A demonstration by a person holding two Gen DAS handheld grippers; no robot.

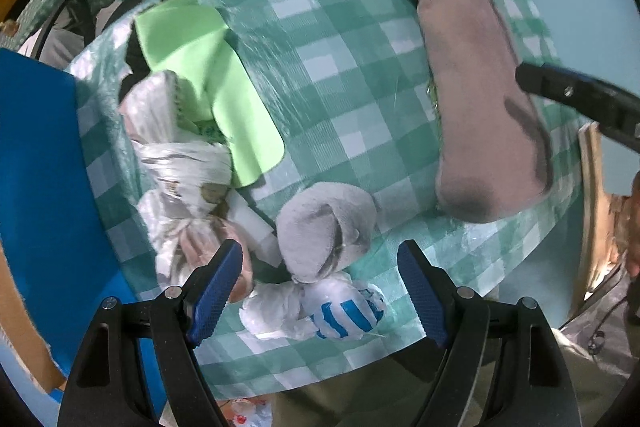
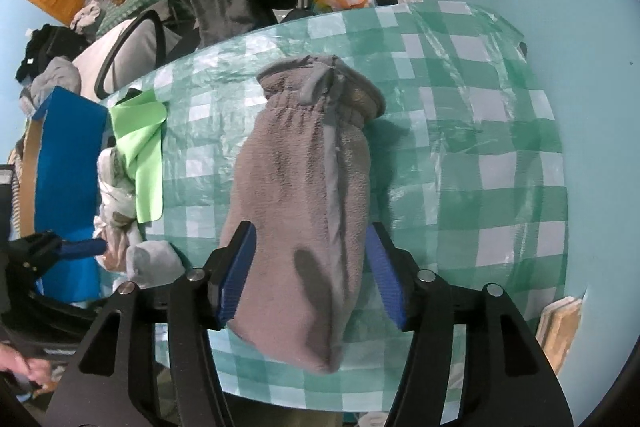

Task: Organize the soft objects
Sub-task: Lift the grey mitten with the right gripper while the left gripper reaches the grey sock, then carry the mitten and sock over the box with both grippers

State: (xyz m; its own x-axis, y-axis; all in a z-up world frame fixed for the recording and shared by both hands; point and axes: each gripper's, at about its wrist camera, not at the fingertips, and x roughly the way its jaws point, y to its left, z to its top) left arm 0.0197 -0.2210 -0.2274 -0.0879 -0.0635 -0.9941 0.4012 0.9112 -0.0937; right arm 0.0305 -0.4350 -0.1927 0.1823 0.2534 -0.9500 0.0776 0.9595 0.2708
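Surface: green-and-white checked plastic tablecloth, blue wall behind.
Mitten: long grey fleece mitten lies flat mid-table, apart from the pile.
Right gripper: jaws parted astride the mitten, right pad clear; left contact unclear.
Left gripper: jaws open above the rolled grey sock and knotted white plastic bags.
Advice: drop straight down, pinch the sock's bulk, avoid snagging bags.

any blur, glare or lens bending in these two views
Left wrist view: fisheye bows the checked tablecloth into a dome; the right gripper at the edge is motion-smeared; the grey mitten is slightly soft. Right wrist view: sharper; glare streaks on the tablecloth's plastic film; the mitten casts a soft shadow to its right.
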